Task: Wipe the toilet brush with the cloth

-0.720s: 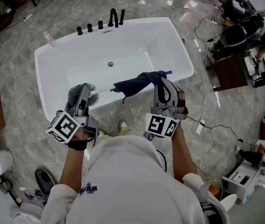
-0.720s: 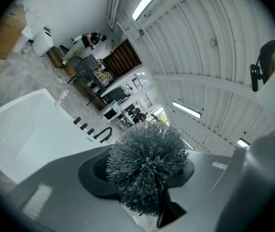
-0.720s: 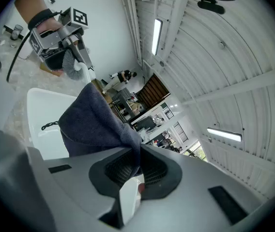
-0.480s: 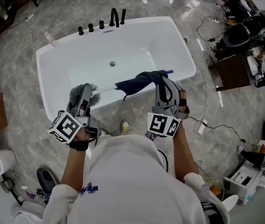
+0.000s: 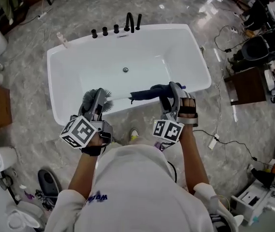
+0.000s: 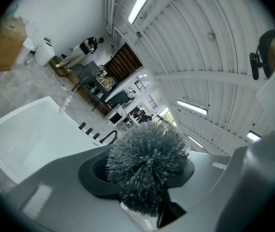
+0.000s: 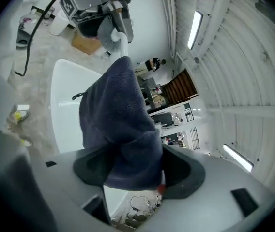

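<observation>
The left gripper (image 5: 98, 98) is clamped on the toilet brush (image 6: 147, 166) just behind its round, spiky grey bristle head. At 3 o'clock from that head the right gripper (image 5: 175, 91) — jaws spread wide — pinches a soft, dark-blue fleecy cloth (image 7: 120, 124) bunched around the thin white handle (image 7: 122, 45), above the near side of the glossy white bathtub (image 5: 198, 50).
</observation>
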Tool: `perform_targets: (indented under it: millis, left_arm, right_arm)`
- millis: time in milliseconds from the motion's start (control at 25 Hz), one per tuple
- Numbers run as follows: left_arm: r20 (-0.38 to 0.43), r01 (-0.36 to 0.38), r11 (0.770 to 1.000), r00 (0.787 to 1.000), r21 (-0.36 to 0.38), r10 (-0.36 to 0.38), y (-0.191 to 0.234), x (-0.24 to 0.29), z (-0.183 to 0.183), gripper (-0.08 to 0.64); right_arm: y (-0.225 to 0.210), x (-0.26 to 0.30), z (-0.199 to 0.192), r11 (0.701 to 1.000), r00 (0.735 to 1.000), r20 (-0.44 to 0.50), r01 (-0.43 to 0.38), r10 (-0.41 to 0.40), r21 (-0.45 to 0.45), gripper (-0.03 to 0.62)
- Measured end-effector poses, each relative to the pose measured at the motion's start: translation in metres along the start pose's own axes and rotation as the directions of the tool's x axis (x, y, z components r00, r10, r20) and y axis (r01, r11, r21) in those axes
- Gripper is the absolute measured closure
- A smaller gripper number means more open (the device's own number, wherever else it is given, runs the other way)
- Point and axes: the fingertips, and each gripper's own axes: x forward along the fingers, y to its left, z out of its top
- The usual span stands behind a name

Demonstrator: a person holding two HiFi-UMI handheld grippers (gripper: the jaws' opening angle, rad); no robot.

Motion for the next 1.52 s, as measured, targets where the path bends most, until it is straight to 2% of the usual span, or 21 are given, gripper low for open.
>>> perform_targets:
  millis: [160,240,320,360,400,480,560,600,640,720,800,880,1000,1080,1280,1520]
  left_arm:
    - [0.070,-0.108,0.994,0.992,0.014,0.107,0.006,-0.009,0.006,0.368]
    - [0.110,-0.186,0.983,0.977,-0.002,0.185,0.021,-0.032,0.012,0.369]
    - [0.176,-0.296,0.954,0.938,-0.042,0.299,0.046,-0.079,0.026,0.368]
    - [0.223,-0.355,0.933,0.906,-0.066,0.360,0.062,-0.107,0.037,0.368]
    - [0.276,-0.412,0.906,0.864,-0.095,0.422,0.081,-0.137,0.051,0.368]
    - [0.379,-0.514,0.839,0.751,-0.178,0.540,0.119,-0.205,0.076,0.368]
    - [0.456,-0.569,0.773,0.629,-0.281,0.629,0.151,-0.274,0.088,0.368]
    - [0.483,-0.579,0.749,0.580,-0.324,0.657,0.163,-0.306,0.091,0.368]
    - [0.503,-0.582,0.732,0.541,-0.355,0.674,0.174,-0.334,0.094,0.368]
    - [0.535,-0.578,0.717,0.492,-0.390,0.687,0.194,-0.384,0.103,0.367]
    - [0.557,-0.564,0.714,0.464,-0.415,0.689,0.212,-0.428,0.113,0.365]
    - [0.569,-0.546,0.713,0.445,-0.441,0.692,0.231,-0.468,0.124,0.364]
    - [0.573,-0.528,0.708,0.428,-0.469,0.699,0.261,-0.529,0.138,0.364]
    - [0.582,-0.505,0.711,0.419,-0.488,0.697,0.281,-0.565,0.147,0.365]
    - [0.617,-0.479,0.725,0.394,-0.495,0.681,0.304,-0.615,0.174,0.364]
    - [0.655,-0.483,0.717,0.327,-0.503,0.681,0.332,-0.648,0.208,0.364]
  right_arm:
    - [-0.021,0.031,0.003,0.997,0.994,0.081,0.079,-0.078,-0.015,0.460]
    - [-0.010,0.038,0.028,0.999,0.988,0.154,0.030,-0.025,-0.029,0.467]
    - [0.015,0.041,0.077,0.997,0.964,0.254,-0.062,0.072,-0.049,0.465]
    - [0.028,0.045,0.113,0.994,0.943,0.317,-0.084,0.103,-0.073,0.463]
    - [0.041,0.050,0.156,0.991,0.915,0.385,-0.086,0.121,-0.106,0.462]
    - [0.072,0.047,0.248,0.982,0.845,0.509,-0.087,0.162,-0.167,0.454]
    - [0.103,0.023,0.323,0.970,0.777,0.581,-0.168,0.242,-0.178,0.441]
    - [0.117,0.006,0.351,0.960,0.748,0.601,-0.224,0.280,-0.168,0.423]
    - [0.131,-0.010,0.375,0.952,0.726,0.618,-0.262,0.303,-0.159,0.403]
    - [0.155,-0.035,0.421,0.950,0.696,0.650,-0.265,0.307,-0.165,0.400]
    - [0.176,-0.054,0.471,0.954,0.667,0.683,-0.218,0.298,-0.204,0.411]
    - [0.190,-0.073,0.525,0.953,0.639,0.709,-0.173,0.300,-0.248,0.424]
    - [0.213,-0.109,0.595,0.942,0.601,0.732,-0.127,0.322,-0.310,0.437]
    - [0.227,-0.131,0.633,0.938,0.585,0.745,-0.086,0.321,-0.336,0.439]
    - [0.239,-0.161,0.697,0.938,0.550,0.774,-0.054,0.314,-0.342,0.439]
    - [0.252,-0.170,0.761,0.938,0.497,0.805,-0.055,0.322,-0.342,0.439]
